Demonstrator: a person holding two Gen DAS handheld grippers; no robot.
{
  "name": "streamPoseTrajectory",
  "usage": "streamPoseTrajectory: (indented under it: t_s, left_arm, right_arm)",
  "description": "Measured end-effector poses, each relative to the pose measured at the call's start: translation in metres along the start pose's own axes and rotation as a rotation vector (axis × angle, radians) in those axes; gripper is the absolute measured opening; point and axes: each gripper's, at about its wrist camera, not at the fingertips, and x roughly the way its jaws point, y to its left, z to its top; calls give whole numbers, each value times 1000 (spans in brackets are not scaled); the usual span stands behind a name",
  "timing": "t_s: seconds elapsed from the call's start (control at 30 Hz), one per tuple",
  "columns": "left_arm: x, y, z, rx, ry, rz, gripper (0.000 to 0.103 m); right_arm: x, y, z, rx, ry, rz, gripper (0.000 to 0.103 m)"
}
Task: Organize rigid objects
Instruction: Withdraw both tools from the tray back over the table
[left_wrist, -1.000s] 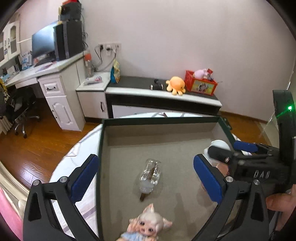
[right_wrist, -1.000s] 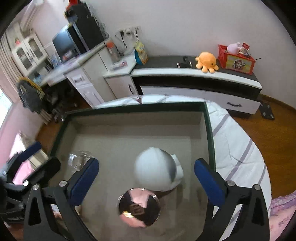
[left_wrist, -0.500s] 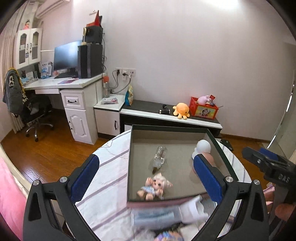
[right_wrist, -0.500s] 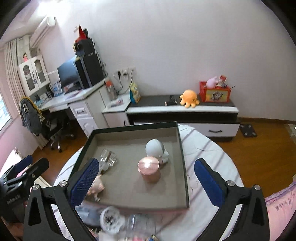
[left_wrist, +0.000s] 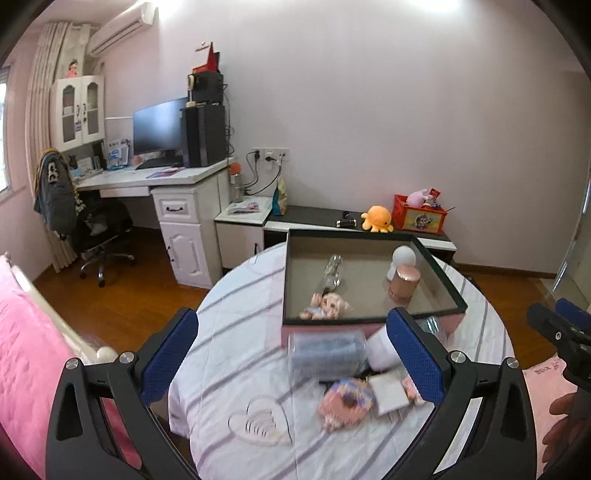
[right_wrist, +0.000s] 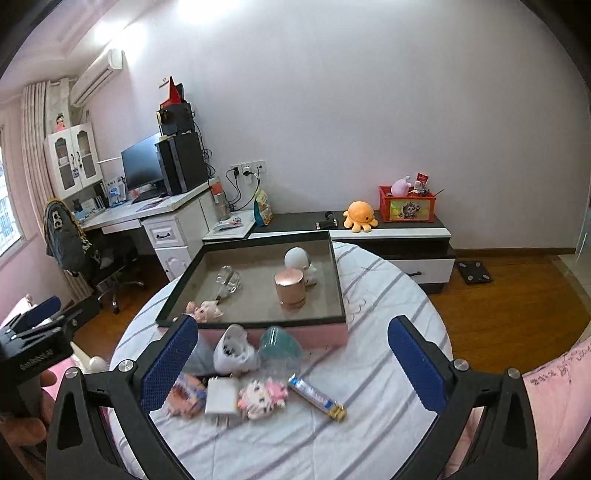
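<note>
A dark-rimmed tray (right_wrist: 338, 284) (left_wrist: 448, 286) stands on a round table. In it lie a clear glass bottle (right_wrist: 229, 278), a small doll (right_wrist: 205, 310), a rose-gold cylinder (right_wrist: 291, 288) and a white figure (right_wrist: 298, 260). In front of the tray lie a white pouch (right_wrist: 232, 349), a teal clear cup (right_wrist: 280, 347), a white card (right_wrist: 221, 398), a pink plush (right_wrist: 261, 398), a blue tube (right_wrist: 317, 397) and a pink block (right_wrist: 186, 397). My left gripper (left_wrist: 291, 354) and right gripper (right_wrist: 291, 360) are both open and empty, held above the near side of the table.
The table wears a white striped cloth (right_wrist: 369, 417). A pink bed (left_wrist: 33, 365) lies to the left. A low cabinet (right_wrist: 388, 236) with an orange octopus plush (right_wrist: 360, 216) and a red box (right_wrist: 406, 206) stands behind. A desk (right_wrist: 155, 214) is at the back left.
Both grippers have pulled back and up from over the tray. The whole table and the loose items in front of the tray have come into view.
</note>
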Motion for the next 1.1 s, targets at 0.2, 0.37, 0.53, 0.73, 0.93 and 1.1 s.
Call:
streamPoseTrajectory:
  t_s: [0.2,0.37,0.53,0.73,0.93,1.1]
  left_arm:
    - [-22,-1,-21,-3,-4,23,103]
    - [-44,-6,-33,19,-33,39,103]
    - [-55,-8,-35,13,-45,33,103]
    - [-59,-9,-36,9,-50,29,103]
    - [-59,-10,-36,10,-48,27,103]
    - [-60,-11,-36,9,-50,26,103]
  right_arm:
    - [-23,13,-23,-6,-18,16,103]
    - [-39,21,-29,-12,-54,20,103]
    - [-42,21,-31,-11,-48,22,103]
    - [-43,19,-33,-4,-43,13,103]
    - [-44,17,-33,-3,-45,12,103]
    - [-44,19,-33,-8,-39,13,103]
